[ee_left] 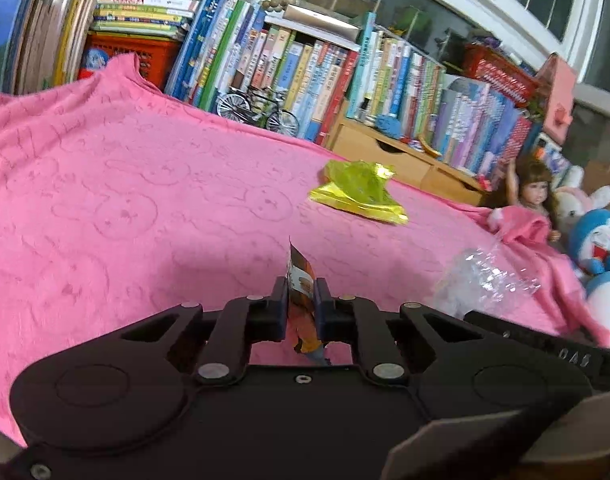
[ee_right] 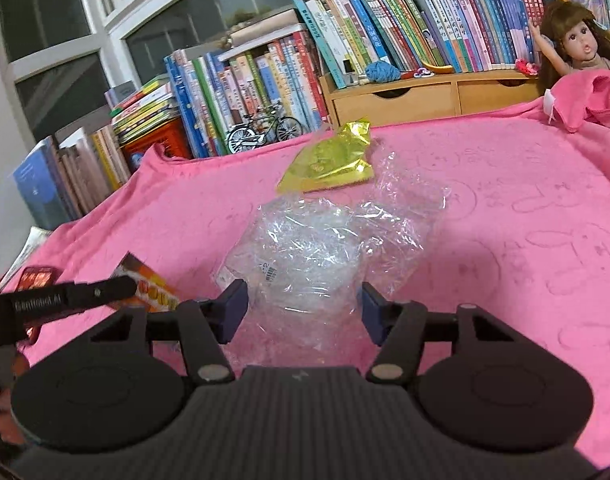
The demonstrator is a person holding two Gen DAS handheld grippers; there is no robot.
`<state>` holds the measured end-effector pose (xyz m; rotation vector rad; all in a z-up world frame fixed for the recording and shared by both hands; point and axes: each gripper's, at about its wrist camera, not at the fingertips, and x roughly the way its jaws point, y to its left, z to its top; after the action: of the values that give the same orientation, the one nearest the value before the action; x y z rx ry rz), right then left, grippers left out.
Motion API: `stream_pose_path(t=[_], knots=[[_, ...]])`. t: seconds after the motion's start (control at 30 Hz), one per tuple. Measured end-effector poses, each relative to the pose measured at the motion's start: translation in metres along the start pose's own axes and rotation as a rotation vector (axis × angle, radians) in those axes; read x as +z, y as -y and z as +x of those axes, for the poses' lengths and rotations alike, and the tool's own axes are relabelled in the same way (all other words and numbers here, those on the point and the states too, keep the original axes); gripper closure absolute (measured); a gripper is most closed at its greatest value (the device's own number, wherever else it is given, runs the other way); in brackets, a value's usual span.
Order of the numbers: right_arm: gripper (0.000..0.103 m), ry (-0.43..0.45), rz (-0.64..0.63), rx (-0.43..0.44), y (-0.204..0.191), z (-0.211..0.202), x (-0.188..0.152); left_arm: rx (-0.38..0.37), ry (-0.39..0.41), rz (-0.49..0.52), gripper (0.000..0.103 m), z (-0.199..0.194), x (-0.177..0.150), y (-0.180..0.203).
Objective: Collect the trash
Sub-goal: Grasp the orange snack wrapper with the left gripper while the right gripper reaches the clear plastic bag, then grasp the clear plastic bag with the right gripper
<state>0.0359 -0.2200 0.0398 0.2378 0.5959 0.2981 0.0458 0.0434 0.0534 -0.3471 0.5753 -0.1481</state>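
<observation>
Left claw (ee_left: 301,300) first: its blue pads are pressed together on an orange snack wrapper (ee_left: 303,280), which stands on edge between them, low centre of the left wrist view. Print on the wrapper is too small to read. Right claw (ee_right: 303,312) sits spread, and the crumpled clear plastic bag (ee_right: 325,248) lies between its blue pads; whether either pad actually touches the film, I cannot tell. A small white barcode label (ee_right: 269,274) shows on the bag, digits unreadable.

Over at the left edge of the right wrist view, the other tool's black arm carries white lettering (ee_right: 37,303) that reads roughly "GenRobot.AI", with the orange wrapper just behind it. In the left wrist view, lower right, pale letters (ee_left: 575,357) on the black body are only partly legible.

Up the frame, a crumpled yellow-green foil wrapper (ee_right: 329,160) rests on the pink towel (ee_right: 525,208), just beyond the clear bag and touching or overlapping its far edge.

Behind the towel: rows of children's books (ee_right: 265,76) with spine writing too small to read, a model bicycle (ee_right: 265,130), a wooden drawer unit (ee_right: 425,96), and a doll (ee_right: 581,44) at upper right.
</observation>
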Motion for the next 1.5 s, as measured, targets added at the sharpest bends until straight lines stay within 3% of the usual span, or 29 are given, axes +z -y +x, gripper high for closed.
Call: stream_pose_path(t=[0.1,0.13,0.17,0.23,0.27,0.3,0.4,0.47,0.6,0.7,0.77,0.8,0.87,0.9,1.0,1.07,1.23,1.4,1.47,1.5], knots=[[0.033,0.006,-0.025,0.002,-0.004,-0.013,-0.009,-0.020,0.006,0.009,0.087,-0.013,-0.009,-0.003],[0.032,0.012,-0.040,-0.002,-0.005,-0.016,-0.011,-0.013,0.003,0.021,0.082,-0.015,-0.012,-0.003],[0.022,0.022,-0.055,-0.009,-0.007,-0.019,-0.014,-0.004,0.000,0.030,0.076,-0.016,-0.015,-0.003],[0.012,0.042,-0.077,-0.021,-0.009,-0.022,-0.019,0.020,-0.004,0.044,0.050,-0.016,-0.022,-0.004],[0.006,0.051,-0.090,-0.035,-0.011,-0.023,-0.021,0.033,-0.005,0.052,0.049,-0.015,-0.026,-0.003],[0.004,0.058,-0.104,-0.045,-0.012,-0.023,-0.023,0.043,-0.007,0.065,0.046,-0.014,-0.030,-0.003],[0.000,0.069,-0.147,-0.078,-0.018,-0.018,-0.028,0.079,-0.004,0.103,0.023,-0.009,-0.040,0.001],[0.000,0.070,-0.173,-0.097,-0.021,-0.013,-0.031,0.089,0.000,0.127,0.017,-0.005,-0.047,0.004],[0.000,0.054,-0.190,-0.108,-0.025,0.002,-0.035,0.097,-0.045,0.147,0.017,0.011,-0.055,0.007],[0.000,0.051,-0.175,-0.104,-0.024,0.010,-0.037,0.098,-0.029,0.148,0.020,0.014,-0.058,0.007],[0.000,0.059,-0.145,-0.087,-0.022,0.011,-0.035,0.098,-0.027,0.135,0.030,0.014,-0.057,0.007],[0.000,0.063,-0.123,-0.073,-0.019,0.011,-0.033,0.096,-0.029,0.130,0.042,0.014,-0.055,0.006],[0.000,0.077,-0.079,-0.049,-0.015,0.010,-0.030,0.096,-0.033,0.112,0.049,0.015,-0.052,0.004],[0.000,0.082,-0.049,-0.033,-0.012,0.011,-0.027,0.091,-0.035,0.101,0.058,0.015,-0.050,0.003],[0.000,0.091,0.044,0.014,-0.002,0.012,-0.022,0.085,-0.034,0.071,0.066,0.014,-0.046,0.002],[0.000,0.096,0.101,0.037,0.004,0.012,-0.020,0.083,-0.027,0.067,0.087,0.011,-0.043,0.002],[0.000,0.114,0.177,0.075,0.015,0.003,-0.021,0.073,-0.012,0.084,0.089,0.003,-0.041,0.004],[0.000,0.134,0.212,0.018,0.021,0.004,-0.018,0.057,-0.004,0.084,0.087,-0.003,-0.041,0.003],[0.003,0.134,0.230,0.007,0.024,0.009,-0.018,0.060,0.011,0.078,0.078,-0.005,-0.042,0.003],[0.009,0.131,0.244,0.009,0.026,0.011,-0.018,0.063,0.017,0.076,0.063,-0.005,-0.043,0.002]])
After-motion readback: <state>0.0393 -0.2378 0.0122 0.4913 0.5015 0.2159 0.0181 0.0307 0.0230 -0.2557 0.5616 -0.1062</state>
